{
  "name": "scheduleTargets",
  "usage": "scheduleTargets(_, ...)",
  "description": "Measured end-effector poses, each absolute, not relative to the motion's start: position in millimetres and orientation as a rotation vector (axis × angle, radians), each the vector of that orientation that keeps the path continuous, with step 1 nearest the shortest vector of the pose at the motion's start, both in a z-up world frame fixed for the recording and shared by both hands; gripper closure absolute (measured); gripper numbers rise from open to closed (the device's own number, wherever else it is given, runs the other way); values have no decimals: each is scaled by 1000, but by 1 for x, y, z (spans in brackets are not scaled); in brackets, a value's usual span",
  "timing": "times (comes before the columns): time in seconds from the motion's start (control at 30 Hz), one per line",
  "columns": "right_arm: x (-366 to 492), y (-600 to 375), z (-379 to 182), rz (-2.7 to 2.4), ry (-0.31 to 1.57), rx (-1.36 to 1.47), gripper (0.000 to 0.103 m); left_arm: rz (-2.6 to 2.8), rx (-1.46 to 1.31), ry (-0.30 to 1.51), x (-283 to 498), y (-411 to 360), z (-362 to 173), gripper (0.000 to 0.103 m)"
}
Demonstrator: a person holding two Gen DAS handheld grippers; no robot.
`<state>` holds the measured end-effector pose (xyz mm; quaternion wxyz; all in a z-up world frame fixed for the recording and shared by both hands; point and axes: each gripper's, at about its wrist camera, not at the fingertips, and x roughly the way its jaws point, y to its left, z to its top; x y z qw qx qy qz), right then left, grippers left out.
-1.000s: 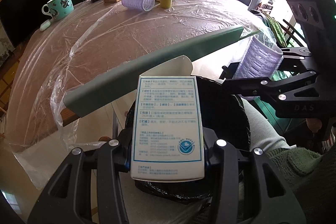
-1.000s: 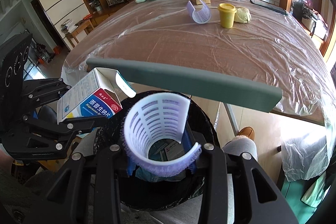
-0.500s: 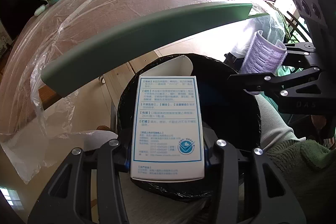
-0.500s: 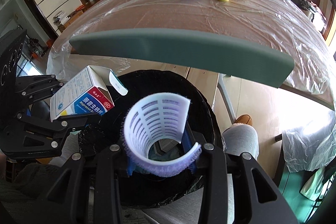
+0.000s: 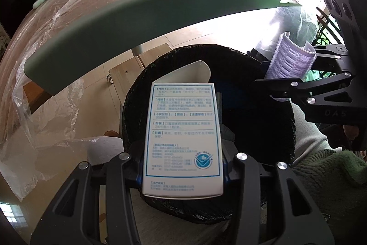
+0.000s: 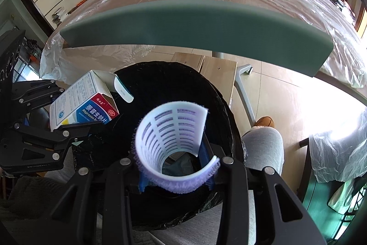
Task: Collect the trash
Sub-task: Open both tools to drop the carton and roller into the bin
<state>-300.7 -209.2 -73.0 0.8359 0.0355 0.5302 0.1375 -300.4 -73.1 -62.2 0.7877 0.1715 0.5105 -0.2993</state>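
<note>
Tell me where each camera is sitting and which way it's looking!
Left wrist: sits on the left gripper, looks down along its fingers over the medicine box into the black-lined bin; the right gripper and a green sleeve show.
Right wrist: sits on the right gripper, looks down past the purple hair roller into the bin; the left gripper and a grey-trousered knee show.
Both share the bin, the table, the mug and the yellow cup.

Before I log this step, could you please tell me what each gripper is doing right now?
Left gripper: shut on the medicine box, over the bin.
Right gripper: shut on the purple hair roller, over the same bin.
</note>
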Motion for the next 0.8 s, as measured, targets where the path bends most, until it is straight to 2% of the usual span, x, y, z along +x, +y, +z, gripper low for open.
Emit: scheduleTargets(0.8, -301, -210, -87, 286, 1158, 69, 66, -618, 391, 1117, -296, -82, -74, 56)
